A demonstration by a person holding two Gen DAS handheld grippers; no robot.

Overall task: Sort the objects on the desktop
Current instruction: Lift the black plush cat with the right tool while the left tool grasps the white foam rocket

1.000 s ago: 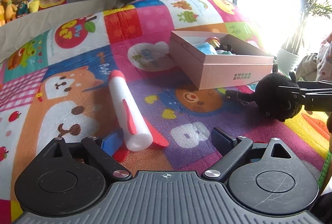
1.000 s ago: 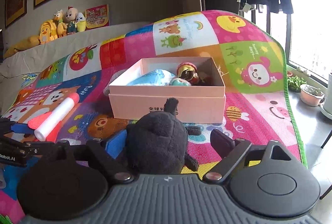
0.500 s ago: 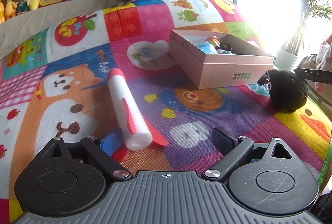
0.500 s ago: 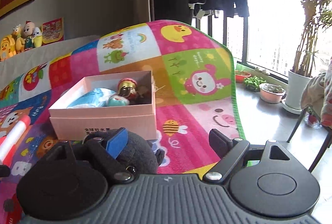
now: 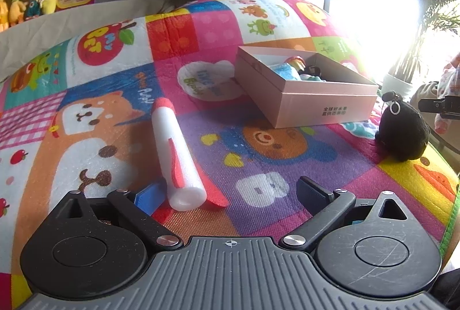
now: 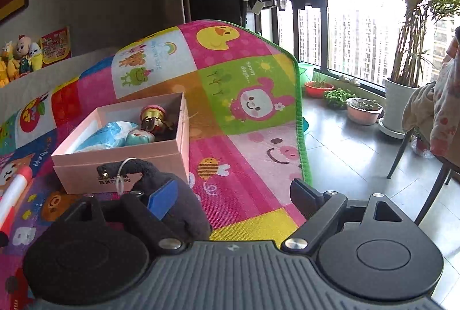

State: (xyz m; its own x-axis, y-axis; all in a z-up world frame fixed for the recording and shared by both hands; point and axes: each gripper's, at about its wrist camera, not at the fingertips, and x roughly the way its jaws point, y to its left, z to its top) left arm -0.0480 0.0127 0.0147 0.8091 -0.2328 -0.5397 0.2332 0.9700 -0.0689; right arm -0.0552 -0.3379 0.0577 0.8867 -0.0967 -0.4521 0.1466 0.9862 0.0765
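A white foam rocket [image 5: 178,155] with red fins and nose lies on the colourful play mat [image 5: 258,28]. Its near end sits between the fingers of my left gripper [image 5: 227,192], close to the blue-padded left finger. These jaws are opening and do not touch it. A black plush toy [image 5: 402,132] sits on the mat right of the pink box [image 5: 325,109]. In the right wrist view the plush [image 6: 184,212] rests against the left finger of my right gripper [image 6: 231,192], whose jaws are opening without pinching it. The pink box [image 6: 86,169] holds several small toys.
The mat's green edge [image 6: 302,137] drops off to a grey tiled floor with plant pots [image 6: 363,111] and a chair draped with clothes [image 6: 431,120]. Stuffed dolls [image 5: 26,2] line a ledge at the back left. The rocket [image 6: 14,195] shows at the far left.
My right gripper has let the black plush out from between its fingers and swung away to the right. The plush stays on the mat by the box. My left gripper has kept still.
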